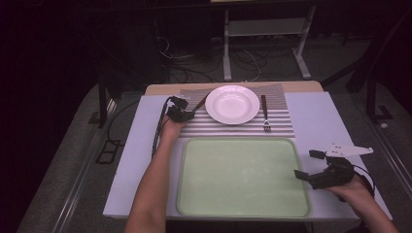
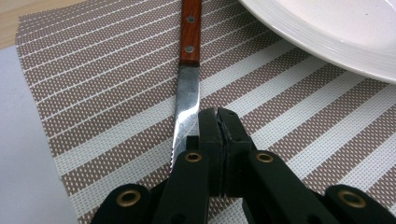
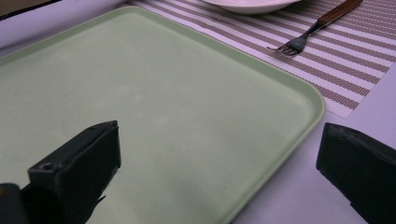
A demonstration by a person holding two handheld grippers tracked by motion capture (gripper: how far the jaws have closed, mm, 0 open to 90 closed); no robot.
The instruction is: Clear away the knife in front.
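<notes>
A knife (image 2: pixel 188 79) with a wooden handle and steel blade lies on the striped placemat (image 2: pixel 107 93), left of the white plate (image 1: pixel 232 104). My left gripper (image 2: pixel 219 135) is shut, its jaws pressed together just right of the blade, nothing visibly between them. From above, the left gripper (image 1: pixel 186 115) sits at the knife's (image 1: pixel 200 103) blade end. A fork (image 1: pixel 265 112) rests right of the plate. My right gripper (image 1: pixel 307 165) is open over the right edge of the green tray (image 1: pixel 243 204); its jaws stand wide apart in the right gripper view (image 3: pixel 219 140).
The tray (image 3: pixel 289 84) lies in front of the placemat (image 1: pixel 233 128) on a white tabletop (image 1: pixel 138 145). The fork (image 3: pixel 308 32) and plate rim (image 3: pixel 247 5) lie beyond the tray. Dark floor, cables and a white stand (image 1: pixel 265 29) are behind the table.
</notes>
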